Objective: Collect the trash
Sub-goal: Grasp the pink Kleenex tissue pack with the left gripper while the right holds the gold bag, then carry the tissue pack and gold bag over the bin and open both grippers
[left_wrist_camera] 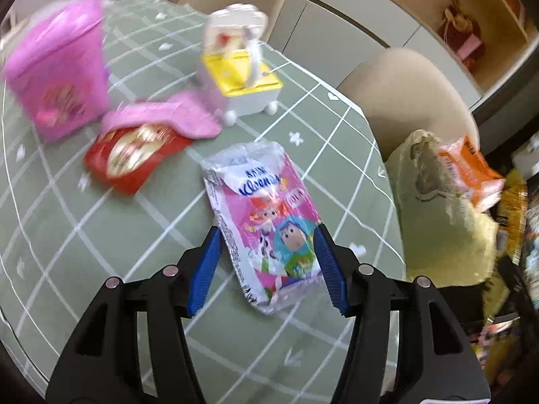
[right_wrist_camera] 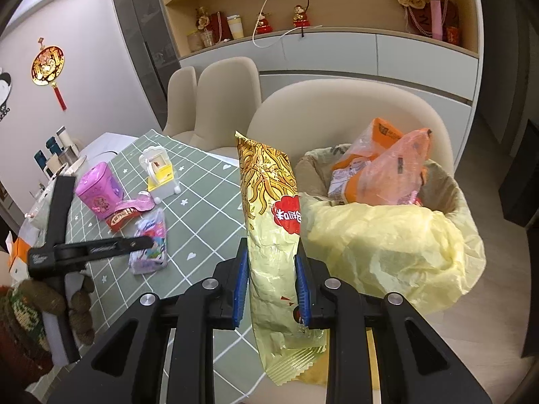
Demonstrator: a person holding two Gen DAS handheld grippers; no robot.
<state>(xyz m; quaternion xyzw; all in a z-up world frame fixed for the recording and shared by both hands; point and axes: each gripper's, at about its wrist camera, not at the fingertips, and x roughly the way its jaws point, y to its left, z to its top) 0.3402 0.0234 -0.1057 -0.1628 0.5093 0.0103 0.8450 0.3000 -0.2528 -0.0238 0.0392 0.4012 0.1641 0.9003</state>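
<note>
**Wrapper to the bin, tissue pack next**

Gold crinkly noodle wrapper [right_wrist_camera: 269,235] hangs upright, pinched between the blue pads of the right gripper [right_wrist_camera: 271,286], just beside the yellow-lined trash bin [right_wrist_camera: 387,245] that sits on the beige chair. Orange and clear plastic wrappers [right_wrist_camera: 380,168] already fill the bin's far side, so, in my judgement, the wrapper should be carried over the liner's open middle before letting go; released short of the rim, it would likely slide off the drooping liner. The left gripper [left_wrist_camera: 266,262] stands spread around the pink cartoon-printed tissue pack [left_wrist_camera: 266,222], lying on the green checked tablecloth [left_wrist_camera: 67,235] well apart from the bin; one pad touches the pack's edge, the other shows a gap. Close lower, mid-pack.
</note>
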